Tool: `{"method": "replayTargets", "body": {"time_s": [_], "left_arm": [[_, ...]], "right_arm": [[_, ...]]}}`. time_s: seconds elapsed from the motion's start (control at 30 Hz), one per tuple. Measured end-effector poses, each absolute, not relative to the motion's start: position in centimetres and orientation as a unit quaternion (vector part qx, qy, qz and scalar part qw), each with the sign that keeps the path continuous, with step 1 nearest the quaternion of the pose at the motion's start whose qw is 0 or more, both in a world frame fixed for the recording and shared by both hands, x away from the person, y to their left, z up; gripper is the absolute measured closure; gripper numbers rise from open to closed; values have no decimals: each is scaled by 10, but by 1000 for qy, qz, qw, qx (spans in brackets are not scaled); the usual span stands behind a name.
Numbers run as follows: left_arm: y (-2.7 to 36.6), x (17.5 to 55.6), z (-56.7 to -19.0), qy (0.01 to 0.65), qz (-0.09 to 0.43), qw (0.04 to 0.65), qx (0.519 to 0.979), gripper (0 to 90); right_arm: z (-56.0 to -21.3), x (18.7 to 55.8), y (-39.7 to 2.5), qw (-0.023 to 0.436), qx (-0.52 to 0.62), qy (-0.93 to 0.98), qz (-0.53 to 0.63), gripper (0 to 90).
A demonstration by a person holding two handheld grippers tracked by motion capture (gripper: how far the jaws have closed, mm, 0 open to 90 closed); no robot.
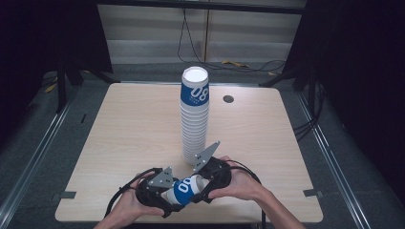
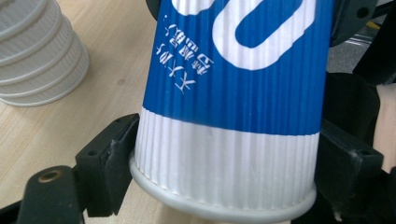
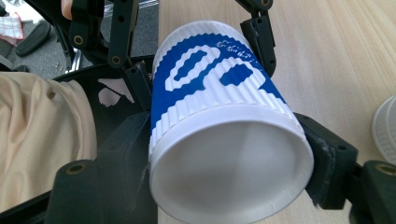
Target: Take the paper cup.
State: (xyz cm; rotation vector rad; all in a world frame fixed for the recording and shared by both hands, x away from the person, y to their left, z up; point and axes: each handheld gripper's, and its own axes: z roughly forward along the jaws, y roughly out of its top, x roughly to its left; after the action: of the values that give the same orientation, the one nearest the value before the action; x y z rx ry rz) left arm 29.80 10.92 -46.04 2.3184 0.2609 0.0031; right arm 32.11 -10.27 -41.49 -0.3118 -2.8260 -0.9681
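left gripper (image 1: 168, 196): clamped on blue-and-white ribbed paper cup (image 1: 185, 189) | right gripper (image 1: 204, 187): clamped on same cup | tall stack of ribbed paper cups (image 1: 195, 117): 12 o'clock

Left gripper (image 1: 168, 195) & right gripper (image 1: 206, 185): black frames w/ brass-coloured pivot screws, grey 3-cornered top plates, black cables trailing; jaws black, blocky. Forearms unsleeved.

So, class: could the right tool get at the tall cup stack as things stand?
Probably not yet: the right tool is shut on the blue cup, which the left tool grips too. The cup stack stands unobstructed just beyond.
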Motion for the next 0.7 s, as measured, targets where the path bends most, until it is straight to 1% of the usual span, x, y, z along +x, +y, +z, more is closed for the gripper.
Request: {"method": "replayTargets", "body": {"time_s": [0.37,0.57,0.7], "left_arm": [[109,301,-461,109,-1,398,911,155],[112,300,-462,110,4,413,904,146],[113,300,-461,105,3,417,903,148]], "right_arm": [[-414,323,-104,68,-101,-938,-325,272],[-412,320,-103,52,-96,-938,-330,276],[-411,319,-105,50,-95,-936,-334,280]]}}
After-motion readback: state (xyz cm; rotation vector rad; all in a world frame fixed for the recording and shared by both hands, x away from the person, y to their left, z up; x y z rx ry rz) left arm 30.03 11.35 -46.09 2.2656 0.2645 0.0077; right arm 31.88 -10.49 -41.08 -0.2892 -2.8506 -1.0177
